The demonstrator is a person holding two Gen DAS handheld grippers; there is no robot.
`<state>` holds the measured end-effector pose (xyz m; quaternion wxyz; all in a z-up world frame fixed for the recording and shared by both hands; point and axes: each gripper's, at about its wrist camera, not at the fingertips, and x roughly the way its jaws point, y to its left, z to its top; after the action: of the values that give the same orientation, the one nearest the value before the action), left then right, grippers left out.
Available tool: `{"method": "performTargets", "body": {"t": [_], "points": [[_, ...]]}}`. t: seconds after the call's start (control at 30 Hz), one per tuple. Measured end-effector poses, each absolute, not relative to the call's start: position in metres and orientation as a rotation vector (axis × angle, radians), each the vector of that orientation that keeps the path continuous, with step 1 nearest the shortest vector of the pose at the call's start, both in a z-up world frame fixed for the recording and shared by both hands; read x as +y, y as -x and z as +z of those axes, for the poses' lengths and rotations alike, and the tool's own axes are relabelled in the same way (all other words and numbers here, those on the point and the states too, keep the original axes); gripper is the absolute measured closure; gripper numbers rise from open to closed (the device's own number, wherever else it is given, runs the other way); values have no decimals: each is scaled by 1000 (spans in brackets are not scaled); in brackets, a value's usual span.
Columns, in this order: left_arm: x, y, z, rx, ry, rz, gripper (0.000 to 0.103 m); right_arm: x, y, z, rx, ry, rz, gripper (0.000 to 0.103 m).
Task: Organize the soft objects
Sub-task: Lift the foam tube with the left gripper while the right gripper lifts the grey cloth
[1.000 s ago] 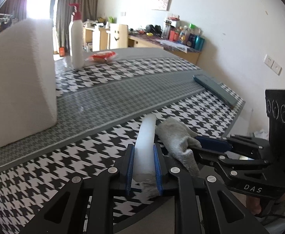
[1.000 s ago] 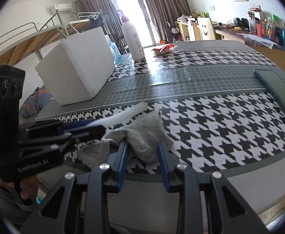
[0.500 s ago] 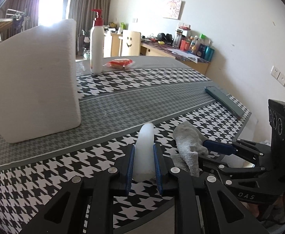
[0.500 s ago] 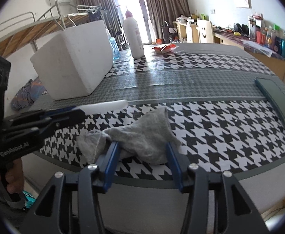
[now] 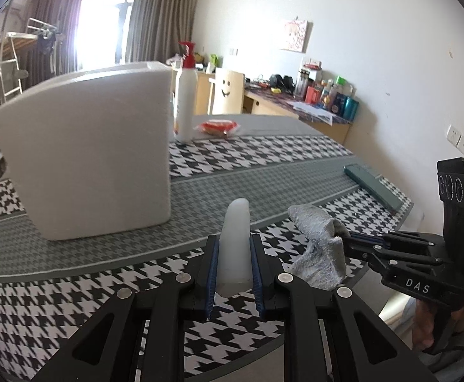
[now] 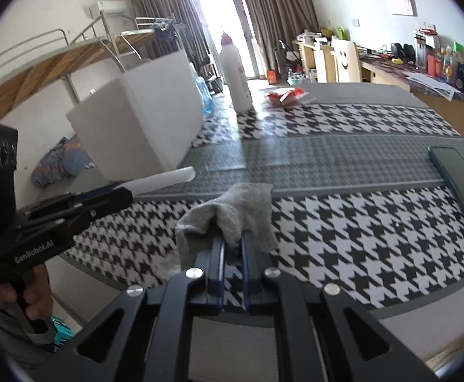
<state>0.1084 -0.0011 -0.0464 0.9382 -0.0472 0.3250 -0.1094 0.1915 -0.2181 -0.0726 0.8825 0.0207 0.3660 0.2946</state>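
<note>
Our left gripper [image 5: 232, 273] is clamped on a white, translucent soft strip [image 5: 235, 238] that sticks out forward past the blue pads. Our right gripper [image 6: 232, 251] is pinched tight on a fold of the gray sock [image 6: 232, 213], which bunches over the fingertips and hangs clear of the houndstooth tablecloth [image 6: 343, 222] near its front edge.

We judge that we are in the pick-up step, with 2 soft items in hand and neither yet put anywhere. The next move calls for carrying them to a collecting spot without letting the limp sock snag on the cloth. The white foam box [image 5: 85, 156] beyond looks a likely target, but we cannot see whether it has an opening.

The sock's lower end is hidden behind the right fingers, and the strip's rear end sits out of sight between the left pads.
</note>
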Motion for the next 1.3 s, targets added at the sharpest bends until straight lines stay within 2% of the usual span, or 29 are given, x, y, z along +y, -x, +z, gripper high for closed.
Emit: {"method": "performTargets", "body": {"t": [0.63,1.3], "points": [[22,-93,-28,592,113,-176,82,-208,-199,-53,730,-68,653,94],[34,-80,13,475,95,-148,82,-207,-202,-13,615,-74,652,94]]}}
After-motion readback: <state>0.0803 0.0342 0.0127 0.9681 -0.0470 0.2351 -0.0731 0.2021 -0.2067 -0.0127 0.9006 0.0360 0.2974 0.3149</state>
